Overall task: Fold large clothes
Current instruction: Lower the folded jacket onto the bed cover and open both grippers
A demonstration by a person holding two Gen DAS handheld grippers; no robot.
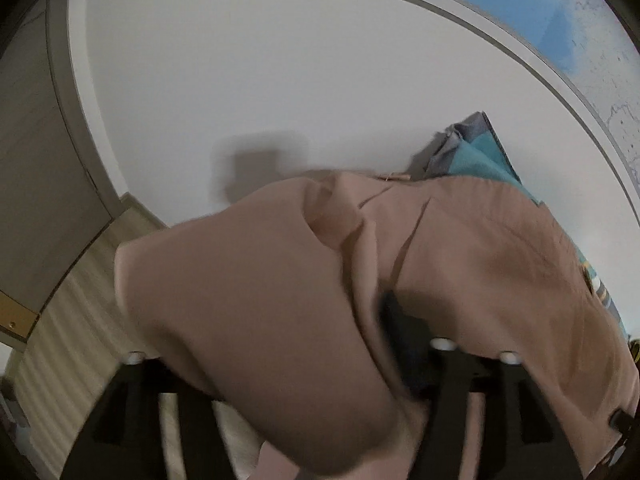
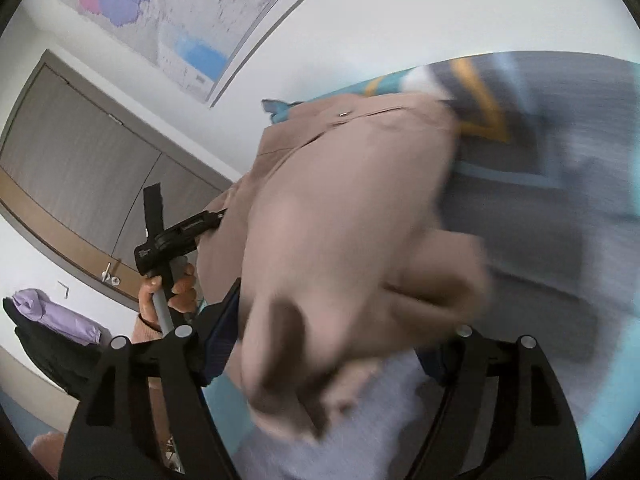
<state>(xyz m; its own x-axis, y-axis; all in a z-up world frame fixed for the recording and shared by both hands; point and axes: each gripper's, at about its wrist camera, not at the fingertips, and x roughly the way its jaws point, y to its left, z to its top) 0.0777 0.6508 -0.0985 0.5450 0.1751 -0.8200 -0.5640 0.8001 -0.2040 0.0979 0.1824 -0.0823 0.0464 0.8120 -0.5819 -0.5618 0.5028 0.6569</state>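
Note:
A large tan garment (image 1: 460, 248) hangs in the air in front of a white wall, blurred by motion. In the left wrist view it drapes over my left gripper (image 1: 328, 360) and hides the fingertips; the cloth comes out from between the jaws. In the right wrist view the same tan garment (image 2: 344, 240) bunches over my right gripper (image 2: 328, 344) and hides its tips too. The left gripper (image 2: 180, 236) shows there at the garment's left edge, held by a hand, shut on the cloth.
A grey and teal patterned cloth (image 2: 560, 168) lies behind the garment on the right, also in the left wrist view (image 1: 480, 152). A wall map (image 2: 180, 20), brown doors (image 2: 80, 152) and a purple and black clothes pile (image 2: 52, 320) are at the left.

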